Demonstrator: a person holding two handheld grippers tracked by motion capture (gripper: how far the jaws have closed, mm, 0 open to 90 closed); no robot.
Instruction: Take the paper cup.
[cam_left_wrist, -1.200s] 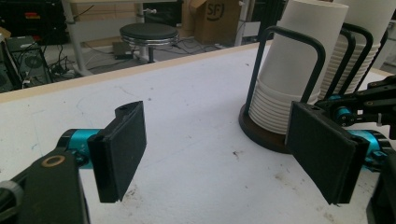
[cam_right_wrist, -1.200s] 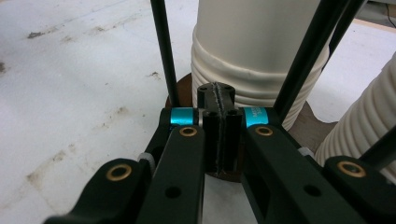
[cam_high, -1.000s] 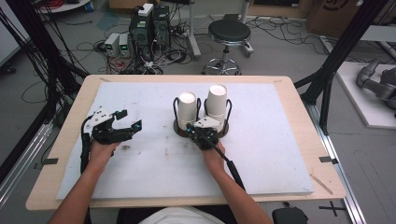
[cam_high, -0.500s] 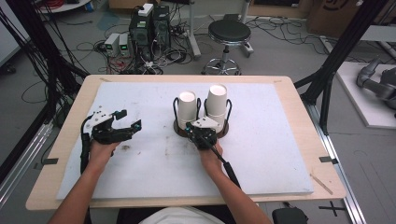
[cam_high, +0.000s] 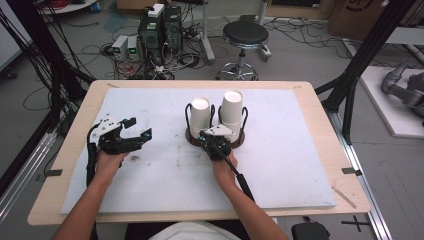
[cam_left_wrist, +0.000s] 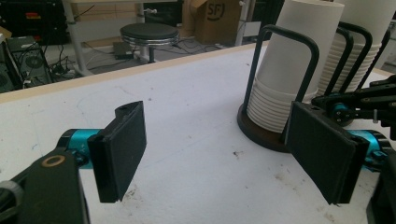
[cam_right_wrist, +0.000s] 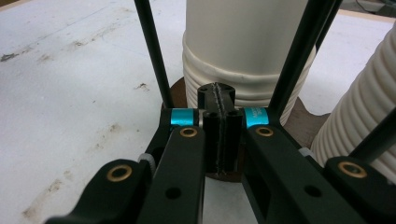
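Two stacks of upturned white paper cups stand mid-table, each in a black wire holder on a round brown base: the left stack (cam_high: 200, 116) and the right stack (cam_high: 233, 111). My right gripper (cam_high: 212, 136) sits low at the front of the bases, between the holders. Its jaws are shut with nothing between them (cam_right_wrist: 218, 100), and the left stack (cam_right_wrist: 247, 60) rises just beyond. My left gripper (cam_high: 140, 127) rests to the left on the mat, open and empty (cam_left_wrist: 219, 154). Its pads (cam_left_wrist: 123, 149) stand wide apart and face the left stack (cam_left_wrist: 289, 79).
A white mat (cam_high: 300, 150) covers most of the wooden table (cam_high: 320, 100). Behind the table, on the floor, are a black stool (cam_high: 245, 35), computer boxes (cam_high: 160, 25) and tangled cables. Black frame posts (cam_high: 360, 65) stand at both sides.
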